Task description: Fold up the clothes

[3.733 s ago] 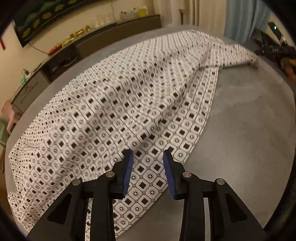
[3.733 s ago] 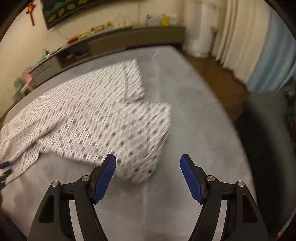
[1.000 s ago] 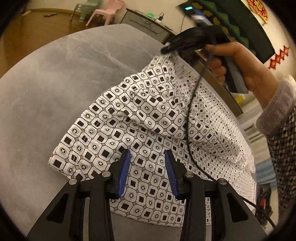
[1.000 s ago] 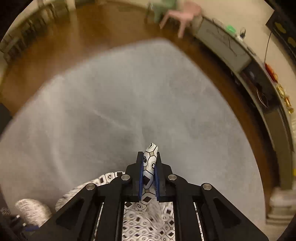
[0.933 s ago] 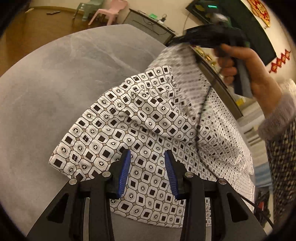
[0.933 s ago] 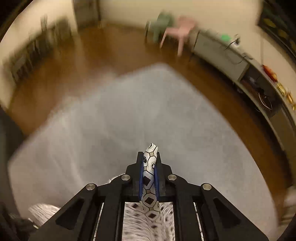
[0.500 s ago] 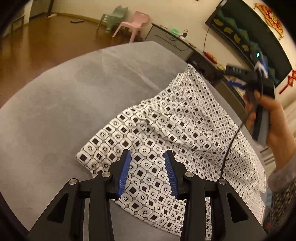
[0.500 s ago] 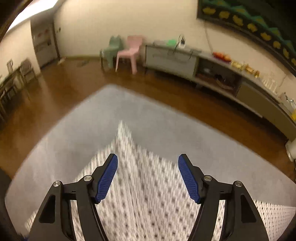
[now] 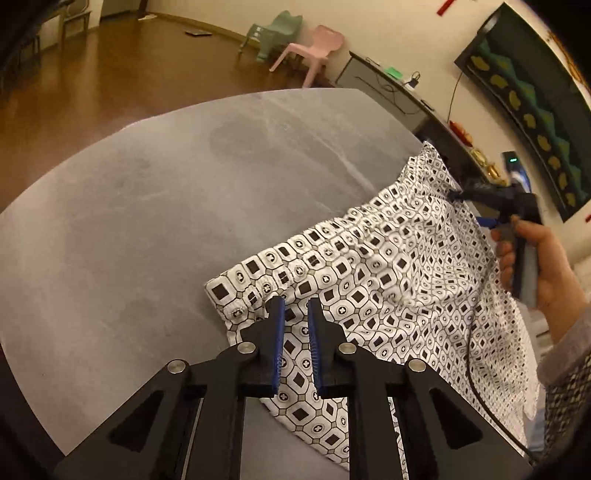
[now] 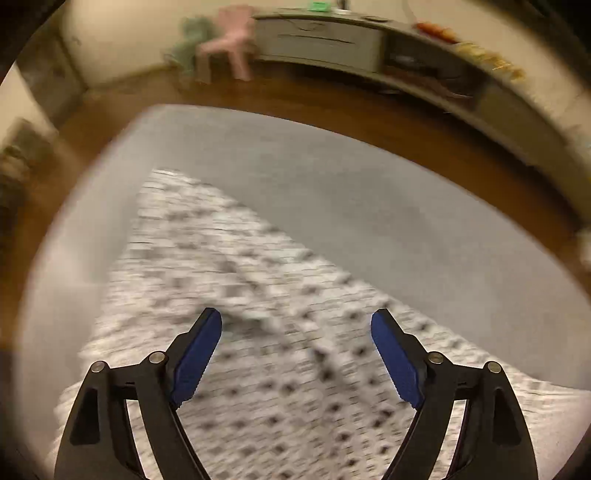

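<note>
Left gripper (image 9: 294, 310) at lower centre of left wrist view, blue pads (image 9: 277, 343) drawn close with a narrow slit between them, patterned cloth visible through the slit and under the tips; cannot tell whether any fabric is actually pinched. Right gripper (image 10: 296, 325) at bottom of right wrist view, blue pads (image 10: 197, 354) spread wide apart, holding nothing, hovering above the cloth. Same right gripper also seen at right edge of left wrist view, gripped by a hand (image 9: 535, 258) with a grey cuff below it, black nose of the tool at or just above the far upper edge of the fabric. Garment (image 9: 388, 266), white with black squares and octagon print, spread across right half of left wrist view on a grey table (image 9: 147, 206), near corner just beside the left fingertips, far corner peaked at upper right; wrinkled through the middle. In right wrist view garment (image 10: 258, 295) heavily motion-blurred, filling lower centre, tapering to a point at upper left of centre. Black cable (image 9: 471, 369) trailing over cloth at right. Pink chair (image 9: 314, 48) and green chair (image 9: 275, 33) at top centre on brown wood floor (image 9: 110, 74); low cabinet (image 10: 321, 40) along the wall at top of right wrist view.
</note>
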Available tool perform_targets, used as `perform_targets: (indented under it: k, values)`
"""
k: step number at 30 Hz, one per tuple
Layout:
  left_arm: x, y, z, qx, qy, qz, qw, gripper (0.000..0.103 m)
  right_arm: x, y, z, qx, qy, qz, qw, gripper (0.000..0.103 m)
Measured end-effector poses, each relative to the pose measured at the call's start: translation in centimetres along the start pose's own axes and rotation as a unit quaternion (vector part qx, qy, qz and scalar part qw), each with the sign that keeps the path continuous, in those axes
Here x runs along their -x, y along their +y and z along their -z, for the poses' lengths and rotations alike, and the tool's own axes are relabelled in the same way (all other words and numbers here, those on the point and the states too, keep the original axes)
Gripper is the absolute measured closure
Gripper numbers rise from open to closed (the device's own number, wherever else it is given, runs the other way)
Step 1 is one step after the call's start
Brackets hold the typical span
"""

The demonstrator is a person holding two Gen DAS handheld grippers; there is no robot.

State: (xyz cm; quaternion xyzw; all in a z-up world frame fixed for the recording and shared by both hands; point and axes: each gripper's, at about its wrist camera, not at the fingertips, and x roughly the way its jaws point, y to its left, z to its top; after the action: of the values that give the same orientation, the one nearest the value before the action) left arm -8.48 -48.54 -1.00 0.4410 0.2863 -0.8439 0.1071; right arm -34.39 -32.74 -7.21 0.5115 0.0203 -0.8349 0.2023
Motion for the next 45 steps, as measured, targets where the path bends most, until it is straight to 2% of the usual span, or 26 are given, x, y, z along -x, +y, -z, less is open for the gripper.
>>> perform_targets:
  k: [1, 2, 4, 6, 8, 10, 12, 13, 15, 16, 19, 21, 23, 26, 29, 31, 32, 33, 35, 36, 38, 41, 42, 43, 44, 45]
  values:
    - [0.4, 0.1, 0.2, -0.004, 0.0, -0.001, 1.0, 0.089, 1.3, -0.6, 0.7, -0.001, -0.025, 0.005, 1.0, 0.019]
    - [0.7, 0.3, 0.3, -0.007, 0.0, -0.001, 1.0, 0.087, 2.0, -1.5, 1.4, 0.002, -0.034, 0.03, 0.999, 0.019]
    - [0.7, 0.2, 0.2, -0.002, 0.002, 0.002, 1.0, 0.082, 2.1, -3.6, 3.1, 0.014, -0.028, 0.094, 0.995, 0.026]
    - [0.7, 0.2, 0.2, 0.003, 0.004, 0.005, 1.0, 0.076, 1.0, -5.5, 4.5, 0.023, 0.003, 0.133, 0.991, 0.058]
    - [0.7, 0.1, 0.1, 0.008, 0.005, 0.008, 0.9999, 0.075, 0.2, -7.4, 5.6, 0.027, 0.022, 0.147, 0.989, 0.057]
    - [0.7, 0.1, 0.0, 0.013, 0.007, 0.011, 0.9998, 0.075, 0.1, -9.2, 5.9, 0.028, 0.021, 0.206, 0.978, 0.056]
    - [0.7, 0.0, -0.1, 0.018, 0.009, 0.014, 0.9997, 0.083, -0.4, -10.5, 5.7, 0.018, 0.034, 0.248, 0.968, 0.051]
    - [0.7, 0.0, -0.1, 0.02, 0.01, 0.016, 0.9996, 0.083, -0.7, -11.1, 5.6, 0.013, 0.042, 0.268, 0.963, 0.05]
    - [0.7, 0.0, -0.2, 0.025, 0.012, 0.019, 0.9994, 0.082, -1.3, -10.2, 5.3, 0.035, 0.054, 0.303, 0.951, 0.05]
    - [0.7, -0.1, -0.3, 0.027, 0.012, 0.021, 0.9993, 0.081, -1.1, -9.1, 4.9, 0.046, 0.044, 0.297, 0.953, 0.05]
    - [0.9, -0.1, -0.3, 0.032, 0.016, 0.028, 0.999, 0.074, 0.6, -4.0, 3.9, 0.075, -0.005, 0.217, 0.973, 0.046]
    - [1.1, -0.1, -0.3, 0.033, 0.018, 0.033, 0.9988, 0.071, 1.4, -0.2, 3.3, 0.108, -0.02, 0.163, 0.98, 0.029]
    - [1.2, -0.1, -0.3, 0.034, 0.019, 0.039, 0.9985, 0.07, 0.7, 4.0, 2.0, 0.155, -0.017, 0.145, 0.977, 0.026]
    - [1.2, -0.1, -0.3, 0.036, 0.022, 0.046, 0.998, 0.069, -1.3, 8.9, -0.9, 0.212, -0.001, 0.165, 0.963, 0.024]
    - [1.1, 0.0, -0.4, 0.035, 0.025, 0.051, 0.9978, 0.069, -5.0, 8.8, -4.0, 0.223, 0.029, 0.193, 0.955, 0.024]
    - [1.1, 0.0, -0.4, 0.03, 0.024, 0.054, 0.9978, 0.069, -5.8, 8.1, -5.5, 0.23, 0.063, 0.186, 0.953, 0.024]
    - [1.1, 0.0, -0.5, 0.029, 0.024, 0.056, 0.9977, 0.069, -6.1, 7.6, -6.2, 0.233, 0.082, 0.181, 0.952, 0.035]
    - [1.1, 0.1, -0.5, 0.028, 0.024, 0.058, 0.9977, 0.069, -6.4, 7.2, -6.9, 0.237, 0.1, 0.176, 0.95, 0.067]
    - [1.1, 0.3, -0.5, 0.028, 0.025, 0.063, 0.9974, 0.068, -5.3, 7.2, -6.9, 0.242, 0.105, 0.153, 0.952, 0.092]
    - [1.2, 0.3, -0.5, 0.027, 0.025, 0.064, 0.9973, 0.068, -4.5, 6.9, -6.9, 0.243, 0.101, 0.139, 0.955, 0.096]
    - [1.2, 0.3, -0.4, 0.027, 0.025, 0.065, 0.9972, 0.068, -2.9, 5.9, -7.2, 0.233, 0.074, 0.1, 0.964, 0.097]
    - [1.3, 0.2, -0.3, 0.029, 0.024, 0.063, 0.9973, 0.068, 0.0, 4.7, -7.2, 0.195, 0.006, 0.038, 0.98, 0.097]
    - [1.4, 0.1, -0.1, 0.03, 0.023, 0.061, 0.9974, 0.068, 0.6, 4.5, -7.1, 0.183, -0.02, 0.043, 0.982, 0.097]
    - [1.4, 0.0, -0.1, 0.03, 0.023, 0.06, 0.9975, 0.068, 0.5, 4.6, -6.7, 0.178, -0.037, 0.074, 0.98, 0.096]
    - [1.4, -0.1, 0.0, 0.028, 0.023, 0.059, 0.9976, 0.068, 0.3, 4.9, -6.3, 0.176, -0.051, 0.111, 0.977, 0.085]
    - [1.4, -0.3, 0.0, 0.027, 0.023, 0.058, 0.9977, 0.068, 0.0, 5.4, -5.7, 0.183, -0.057, 0.148, 0.97, 0.067]
